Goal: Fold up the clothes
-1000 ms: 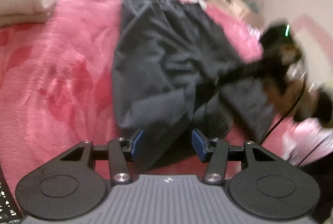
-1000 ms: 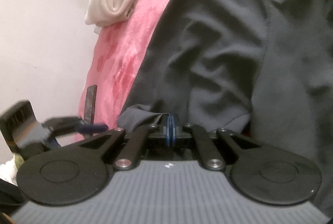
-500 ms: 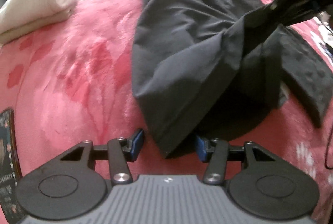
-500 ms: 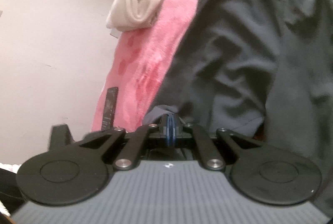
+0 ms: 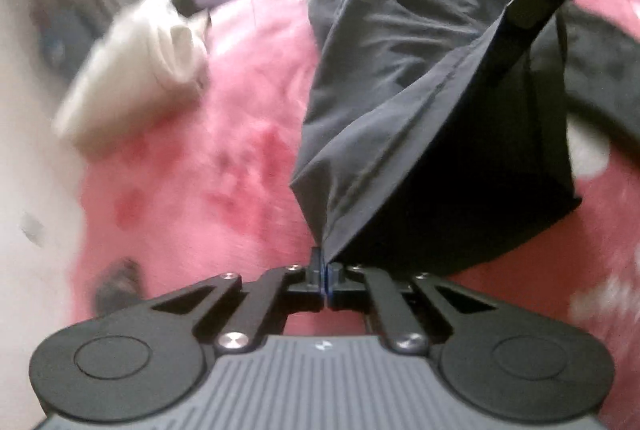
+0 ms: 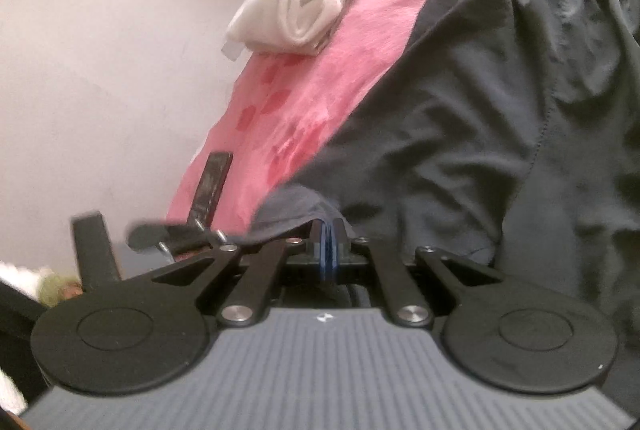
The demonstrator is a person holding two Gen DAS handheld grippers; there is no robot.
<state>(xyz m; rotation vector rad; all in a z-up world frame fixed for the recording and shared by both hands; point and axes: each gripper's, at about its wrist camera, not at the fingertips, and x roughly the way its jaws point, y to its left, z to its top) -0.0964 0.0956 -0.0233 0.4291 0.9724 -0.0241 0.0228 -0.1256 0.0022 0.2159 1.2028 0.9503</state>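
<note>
The left tongs (image 5: 323,272), open half a second ago, now pinch the dark shorts' (image 5: 400,90) hem beside the right tongs (image 6: 329,250), also clamped, so lifting off the bed's (image 5: 224,158) middle can begin.

- The left claw (image 5: 323,272) has its jaws pressed together, blue pads meeting, pinching a corner of the dark shorts (image 5: 400,118) low over the bed near its front edge.
- The right claw (image 6: 329,250) is likewise clamped, blue pads touching, with a fold of the shorts' hem caught between them.
- In the left wrist view the right claw reaches in from the upper right corner, raised above the bed, cloth hanging from it.
</note>
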